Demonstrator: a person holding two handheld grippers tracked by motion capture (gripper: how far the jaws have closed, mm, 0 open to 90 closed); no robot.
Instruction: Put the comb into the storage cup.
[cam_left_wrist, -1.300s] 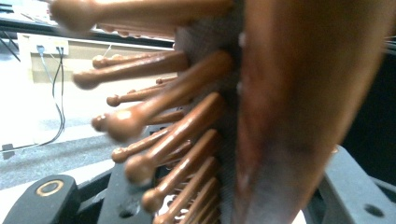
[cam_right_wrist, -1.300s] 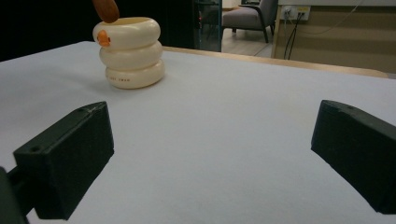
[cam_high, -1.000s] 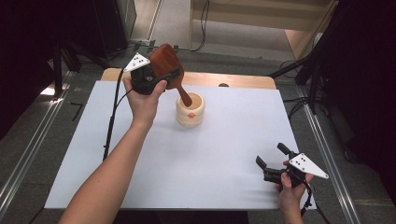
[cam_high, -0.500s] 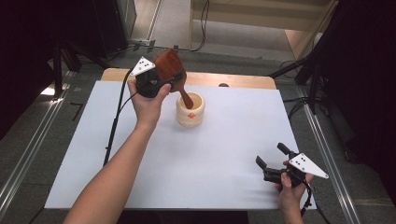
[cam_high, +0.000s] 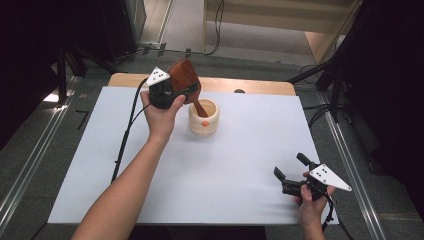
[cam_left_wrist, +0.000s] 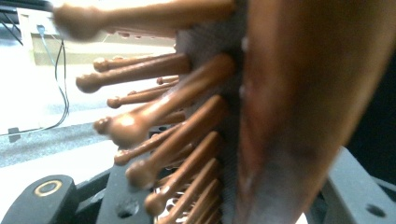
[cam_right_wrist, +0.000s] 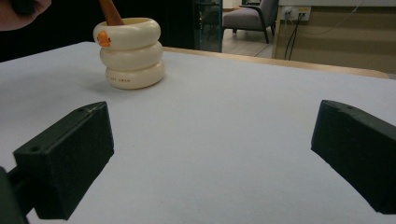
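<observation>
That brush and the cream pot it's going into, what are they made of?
Brush: looks like reddish-brown wood with a smooth sheen; the ball-tipped pins match it in colour. Pot: glossy cream, three stacked rings, probably ceramic, possibly plastic.

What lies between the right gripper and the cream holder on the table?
Nothing: between the right gripper and the cream holder there is bare white table, seen in the high view and the right gripper view.

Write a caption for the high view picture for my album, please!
Left tool lowers a wooden hairbrush handle-first into a cream ringed cup; right tool waits open.
</observation>
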